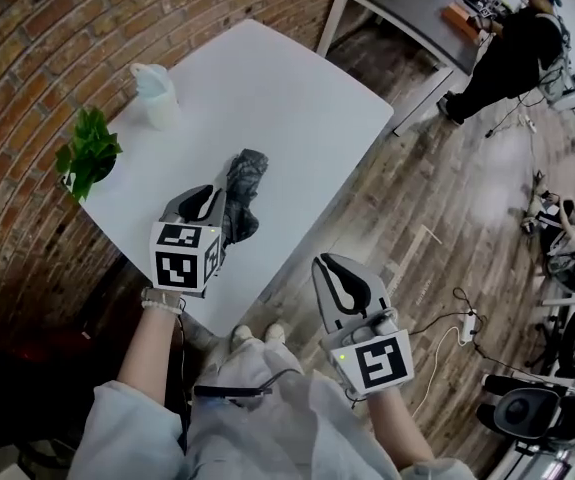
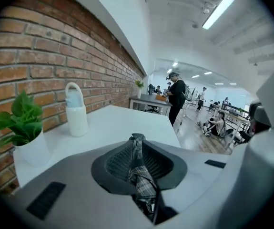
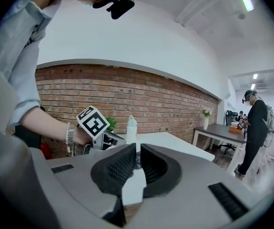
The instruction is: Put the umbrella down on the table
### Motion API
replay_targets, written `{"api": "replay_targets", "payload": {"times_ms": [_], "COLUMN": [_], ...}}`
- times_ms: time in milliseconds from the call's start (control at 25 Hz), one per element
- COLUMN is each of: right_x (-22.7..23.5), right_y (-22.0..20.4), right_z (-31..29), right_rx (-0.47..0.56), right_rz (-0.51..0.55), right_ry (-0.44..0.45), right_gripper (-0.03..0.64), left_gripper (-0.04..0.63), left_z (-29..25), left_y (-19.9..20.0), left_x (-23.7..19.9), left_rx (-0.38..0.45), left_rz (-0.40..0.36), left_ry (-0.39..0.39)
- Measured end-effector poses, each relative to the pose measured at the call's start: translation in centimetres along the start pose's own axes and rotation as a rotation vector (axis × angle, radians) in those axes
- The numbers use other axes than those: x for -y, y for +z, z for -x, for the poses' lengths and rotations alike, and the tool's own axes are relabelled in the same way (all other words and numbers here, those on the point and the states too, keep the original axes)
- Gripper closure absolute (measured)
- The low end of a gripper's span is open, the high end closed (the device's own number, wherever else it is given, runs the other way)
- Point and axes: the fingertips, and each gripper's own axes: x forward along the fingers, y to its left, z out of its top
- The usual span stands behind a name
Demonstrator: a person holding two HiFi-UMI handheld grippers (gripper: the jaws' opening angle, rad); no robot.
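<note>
**A:** How will the folded dark plaid fabric umbrella (image 1: 244,193) handle?

**B:** I'd judge it light and limp. The cloth bunches and sags, though there is probably a stiff shaft inside. The left gripper (image 1: 205,206) is clamped on a fold of that cloth, which shows pinched between its pads in the left gripper view. A fold like that could slide, so the firmer core or the handle would be a safer hold.

**A:** Where is it?

**B:** In the middle of the head view, over the near edge of the white rectangular table (image 1: 287,98). I can't tell whether its lower end touches the top.

**A:** And the other hand?

**B:** The right gripper (image 1: 339,273) is at lower right, off the table. Its jaws are drawn together and grasp nothing.

**A:** Any containers?

**B:** At upper left stands a white plastic bottle with a loop handle (image 1: 155,93). I can't make out what is in it. Beside it is a white pot (image 2: 29,149) holding a green leafy plant (image 2: 17,120).
</note>
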Motion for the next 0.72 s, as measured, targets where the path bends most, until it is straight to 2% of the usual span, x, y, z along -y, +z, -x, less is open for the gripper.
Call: {"api": "replay_targets", "payload": {"times_ms": [200, 560, 720], "right_x": [-1.0, -2.6, -3.1], "right_y": [2.2, 4.7, 5.9], "right_z": [0.9, 3.1, 3.9], "right_rx": [0.037, 0.048, 0.086], "right_rz": [0.024, 0.058, 0.065], "right_ry": [0.012, 0.03, 0.046], "right_gripper": [0.56, 0.56, 0.56], "left_gripper": [0.552, 0.558, 0.557], "left_z": [5.5, 14.0, 16.8], "left_y": [2.4, 5.3, 6.0], "left_x": [0.7, 2.9, 4.3], "left_rx": [0.091, 0.217, 0.25], "left_rz": [-0.097, -0.097, -0.153], "left_ry": [0.039, 0.05, 0.046]}}
